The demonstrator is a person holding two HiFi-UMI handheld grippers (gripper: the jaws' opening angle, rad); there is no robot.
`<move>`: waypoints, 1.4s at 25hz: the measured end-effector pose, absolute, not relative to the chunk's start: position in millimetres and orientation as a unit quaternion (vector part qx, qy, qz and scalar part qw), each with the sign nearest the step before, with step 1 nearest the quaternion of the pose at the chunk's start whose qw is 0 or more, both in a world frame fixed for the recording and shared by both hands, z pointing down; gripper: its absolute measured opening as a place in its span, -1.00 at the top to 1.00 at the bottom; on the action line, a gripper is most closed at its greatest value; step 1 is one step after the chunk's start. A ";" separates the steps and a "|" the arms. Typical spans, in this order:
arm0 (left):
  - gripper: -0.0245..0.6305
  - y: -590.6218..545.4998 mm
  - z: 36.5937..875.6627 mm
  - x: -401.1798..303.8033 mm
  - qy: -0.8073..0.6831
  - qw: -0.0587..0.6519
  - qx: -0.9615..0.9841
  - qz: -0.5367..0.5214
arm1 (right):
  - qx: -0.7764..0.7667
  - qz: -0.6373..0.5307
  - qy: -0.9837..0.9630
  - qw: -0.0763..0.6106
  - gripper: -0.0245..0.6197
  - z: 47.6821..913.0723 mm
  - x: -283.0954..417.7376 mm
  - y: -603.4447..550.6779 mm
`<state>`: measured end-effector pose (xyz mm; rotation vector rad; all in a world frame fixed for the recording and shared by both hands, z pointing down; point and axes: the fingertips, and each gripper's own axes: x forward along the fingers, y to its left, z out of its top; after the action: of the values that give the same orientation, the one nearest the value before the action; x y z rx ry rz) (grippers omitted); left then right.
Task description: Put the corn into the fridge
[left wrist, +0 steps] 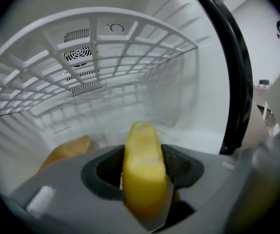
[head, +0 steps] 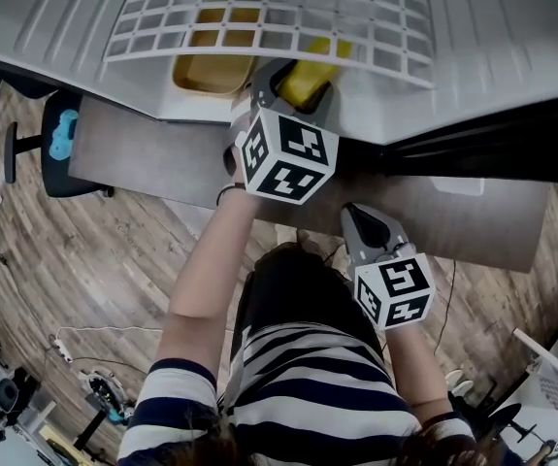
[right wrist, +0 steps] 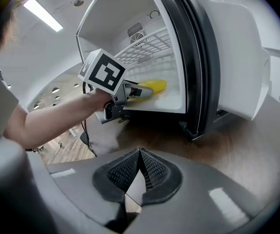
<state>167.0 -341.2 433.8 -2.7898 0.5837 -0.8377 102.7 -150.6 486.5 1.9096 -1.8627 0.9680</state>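
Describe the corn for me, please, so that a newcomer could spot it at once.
Look into the open white fridge, under its wire shelf. There the left gripper is shut on the corn: bright yellow, unlike the duller brownish thing lying to its left.

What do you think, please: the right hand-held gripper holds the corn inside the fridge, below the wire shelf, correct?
Not quite: the left hand-held gripper holds the corn inside the fridge, below the wire shelf, as the left gripper view shows. The right hand-held gripper is shut, empty.
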 end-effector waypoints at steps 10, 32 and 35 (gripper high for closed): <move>0.93 -339.3 440.6 166.5 0.187 0.105 -0.932 -0.291 | 0.673 0.333 -0.643 0.152 0.95 488.7 111.8 -155.4; 0.93 -318.7 422.8 146.6 0.177 0.078 -0.950 -0.246 | 0.672 0.319 -0.651 0.152 0.95 473.2 114.5 -145.1; 0.93 -316.3 411.4 136.7 0.189 0.069 -0.952 -0.229 | 0.672 0.313 -0.654 0.151 0.95 467.8 115.3 -143.2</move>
<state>136.7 -316.3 411.4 -2.8684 0.5690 -0.6895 115.3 -143.2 467.8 1.9290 -1.8785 0.8997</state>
